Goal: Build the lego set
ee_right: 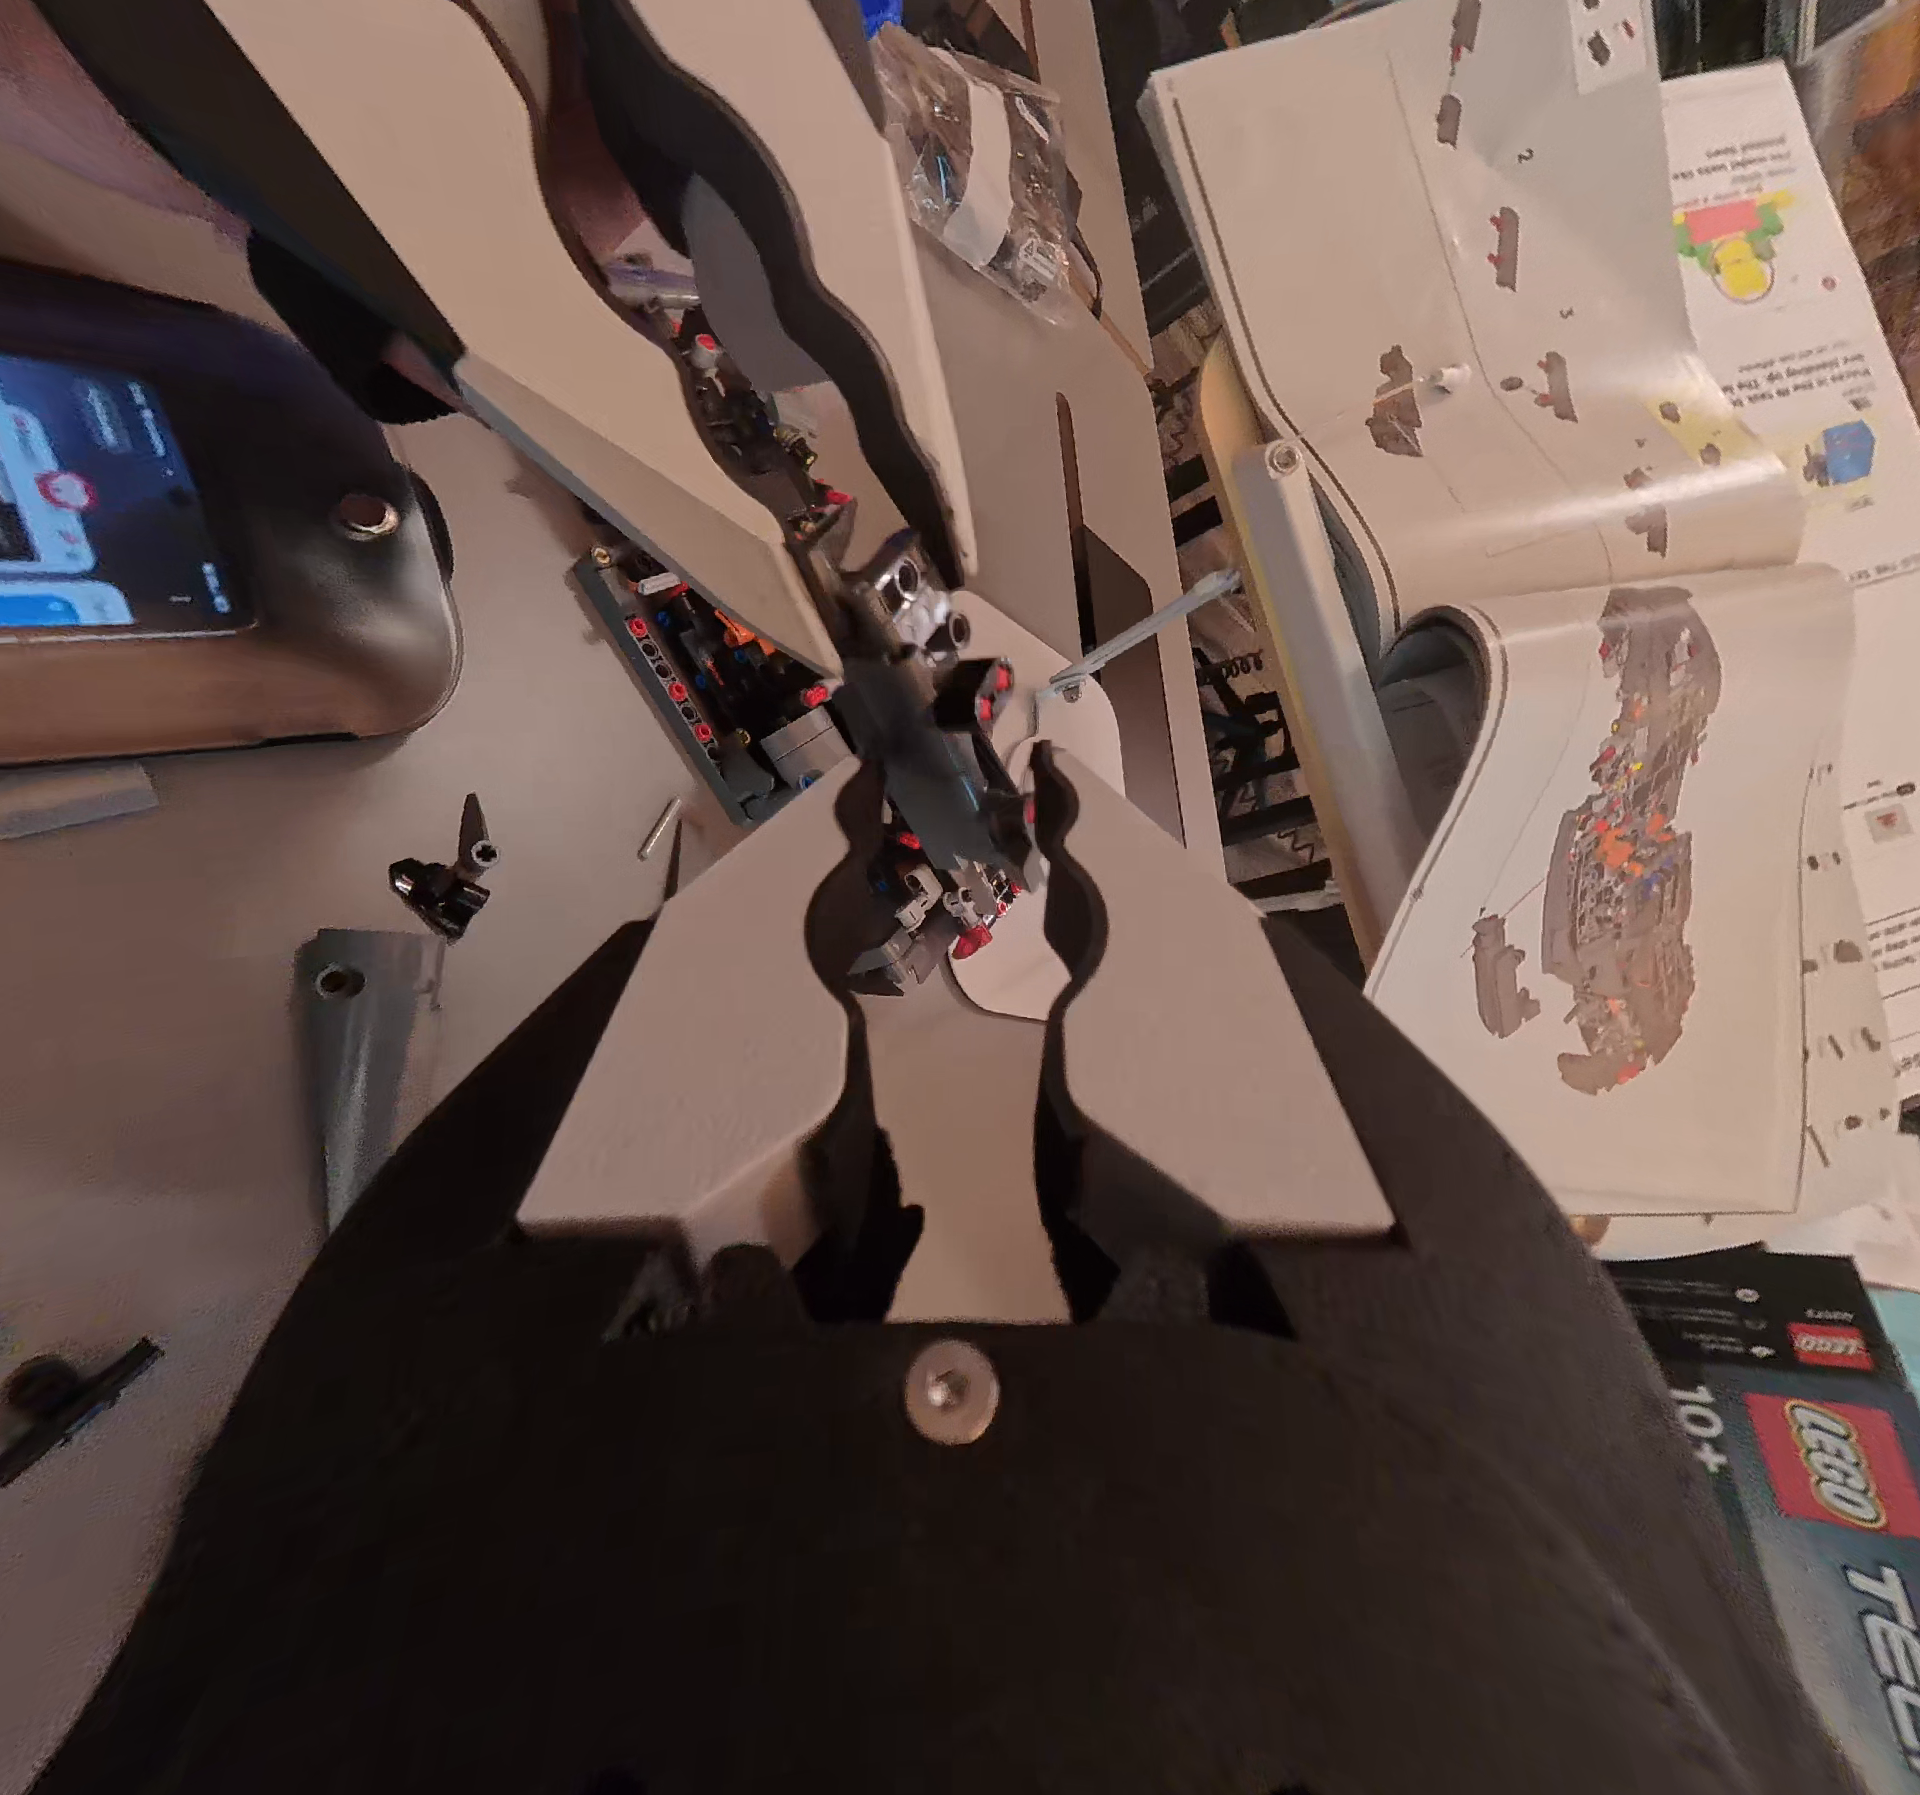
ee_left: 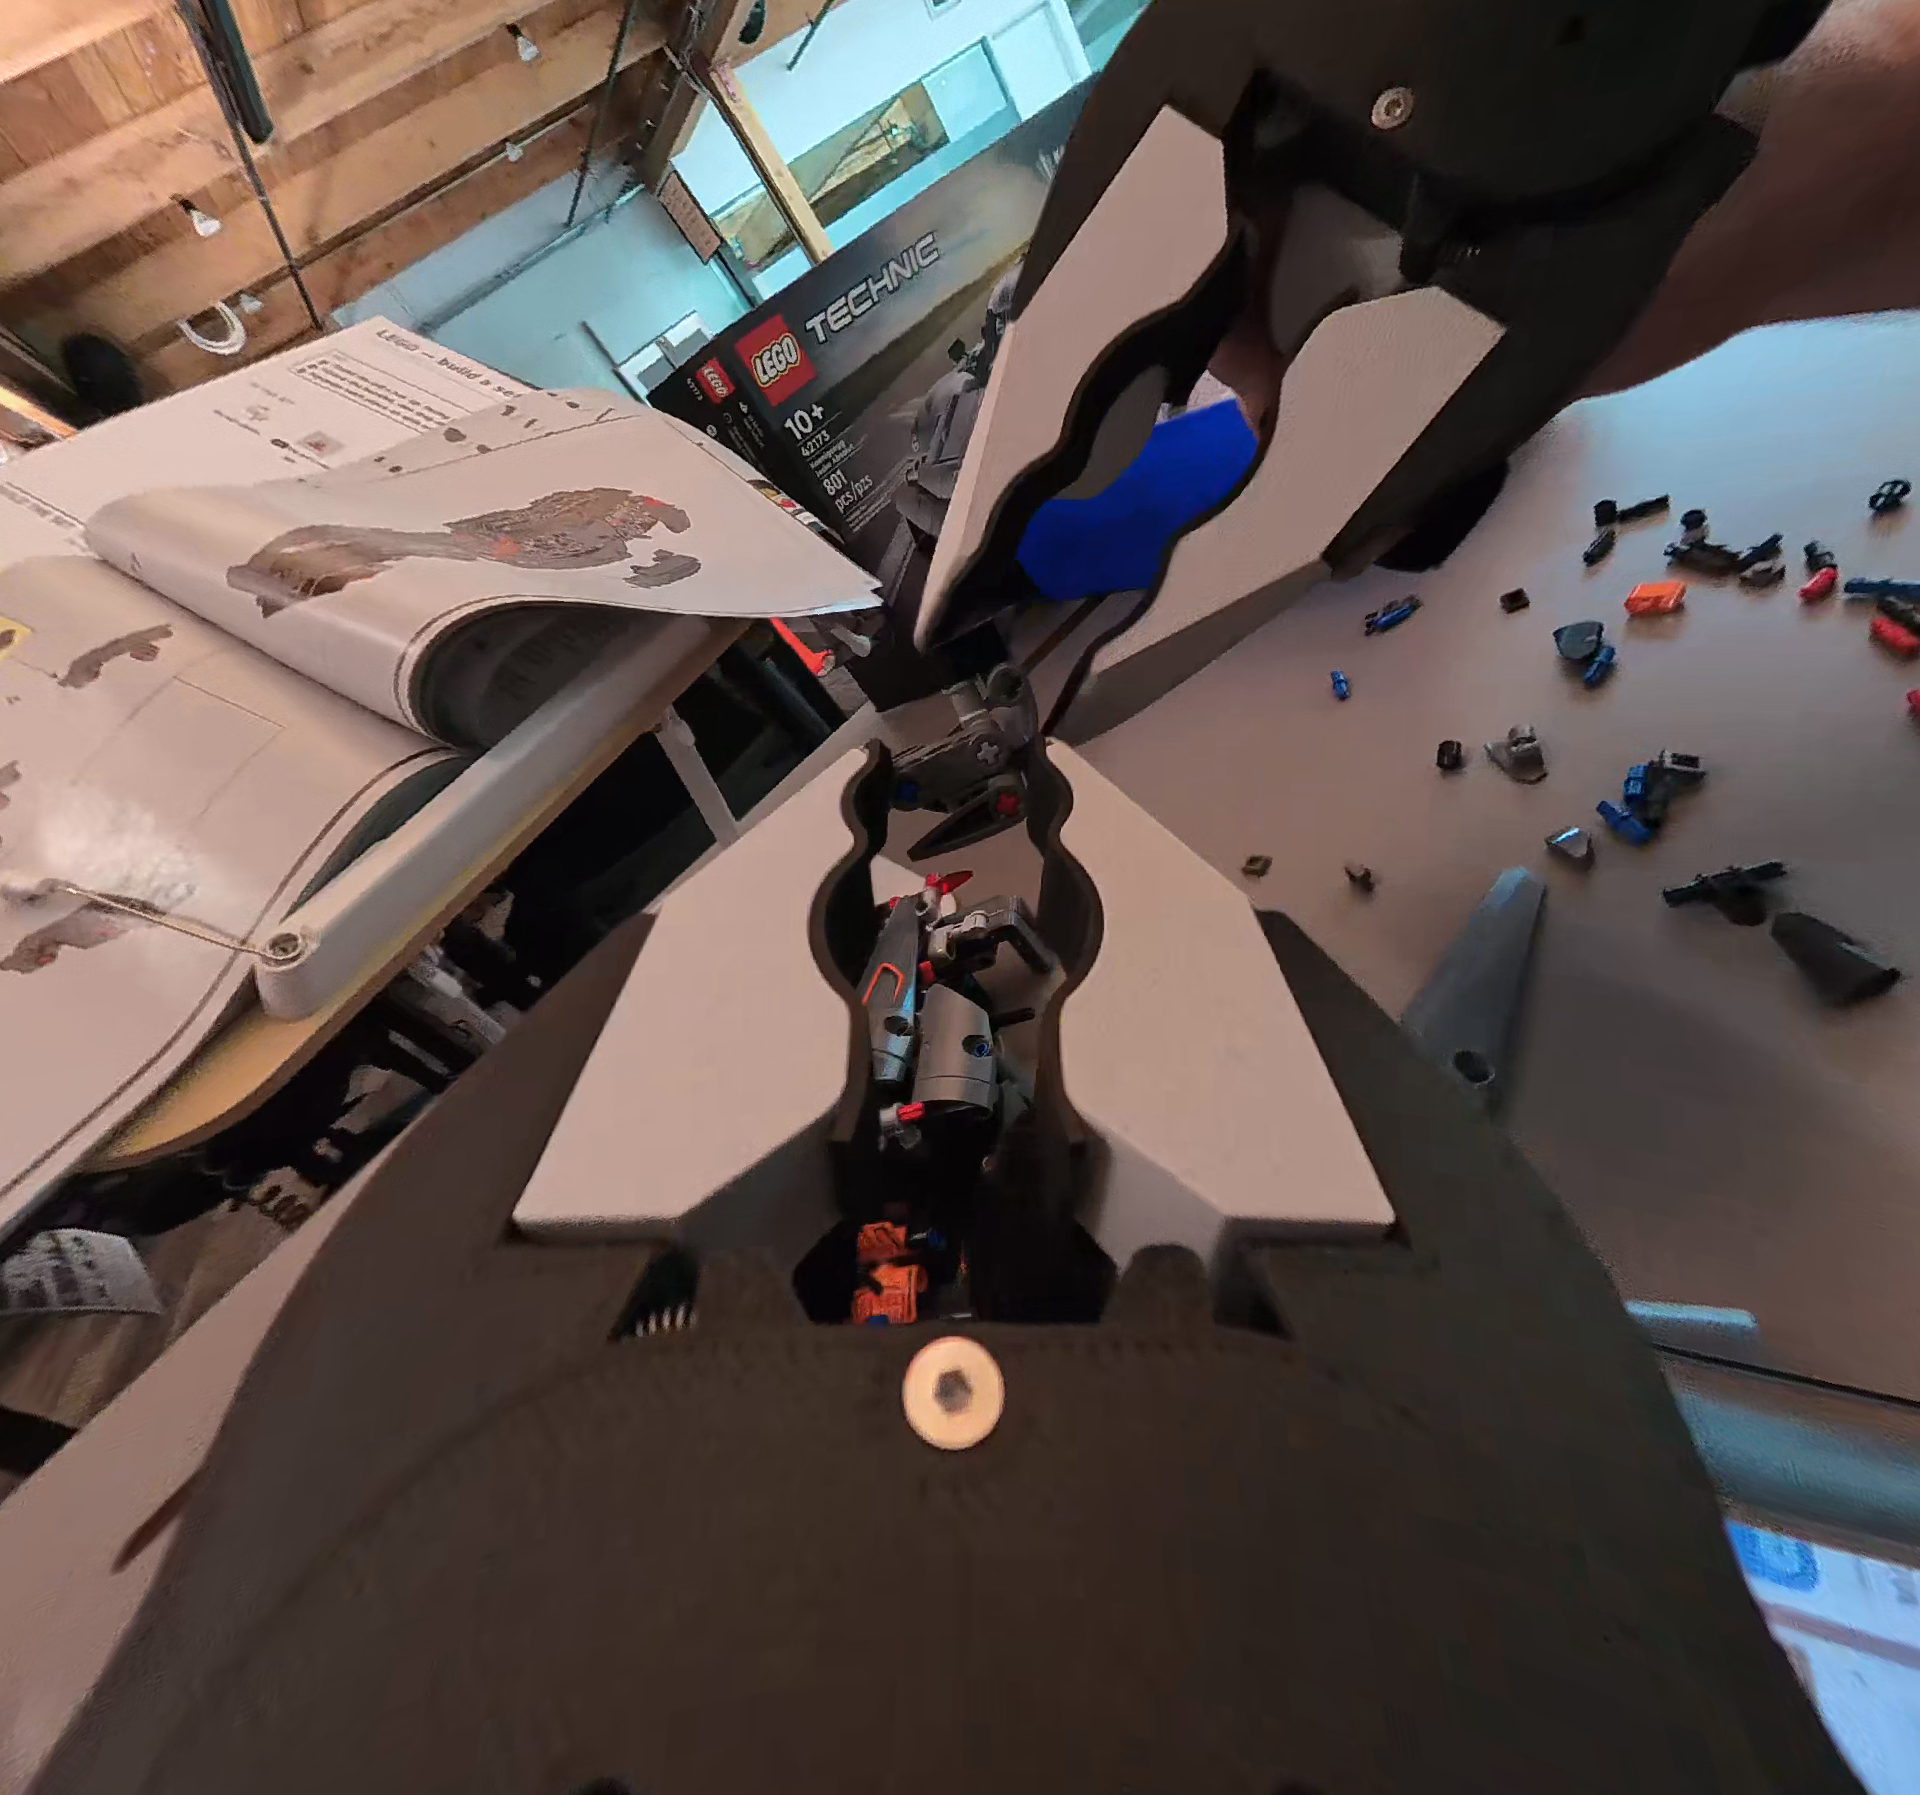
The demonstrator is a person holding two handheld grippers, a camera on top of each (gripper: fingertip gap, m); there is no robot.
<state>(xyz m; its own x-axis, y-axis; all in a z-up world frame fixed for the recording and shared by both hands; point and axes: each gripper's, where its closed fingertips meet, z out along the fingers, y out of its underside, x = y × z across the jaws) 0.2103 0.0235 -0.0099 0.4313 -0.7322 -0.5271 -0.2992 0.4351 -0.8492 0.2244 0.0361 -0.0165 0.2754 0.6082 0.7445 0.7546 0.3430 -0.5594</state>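
Note:
A small grey Lego sub-assembly (ee_left: 940,1028) with red and blue pins sits between the fingers of my left gripper (ee_left: 961,769), which is shut on it. My right gripper (ee_left: 987,665) comes in from the upper right and meets the assembly's far end tip to tip. In the right wrist view my right gripper (ee_right: 951,774) is shut on the near end of the same assembly (ee_right: 925,696), and my left gripper (ee_right: 888,592) holds it from the upper left. A larger dark grey chassis (ee_right: 707,675) with red pins and orange parts lies on the table below.
Loose small parts (ee_left: 1662,789) are scattered over the white table (ee_left: 1299,789). An open instruction booklet (ee_right: 1610,810) lies on a stand. The Lego box (ee_left: 831,374), a bag of parts (ee_right: 987,166), a phone (ee_right: 104,498) and a grey panel piece (ee_right: 364,1049) are nearby. My two grippers' fingertips are within a few centimetres of each other. Both grippers' tips are roughly 15 cm from the phone (ee_right: 104,498).

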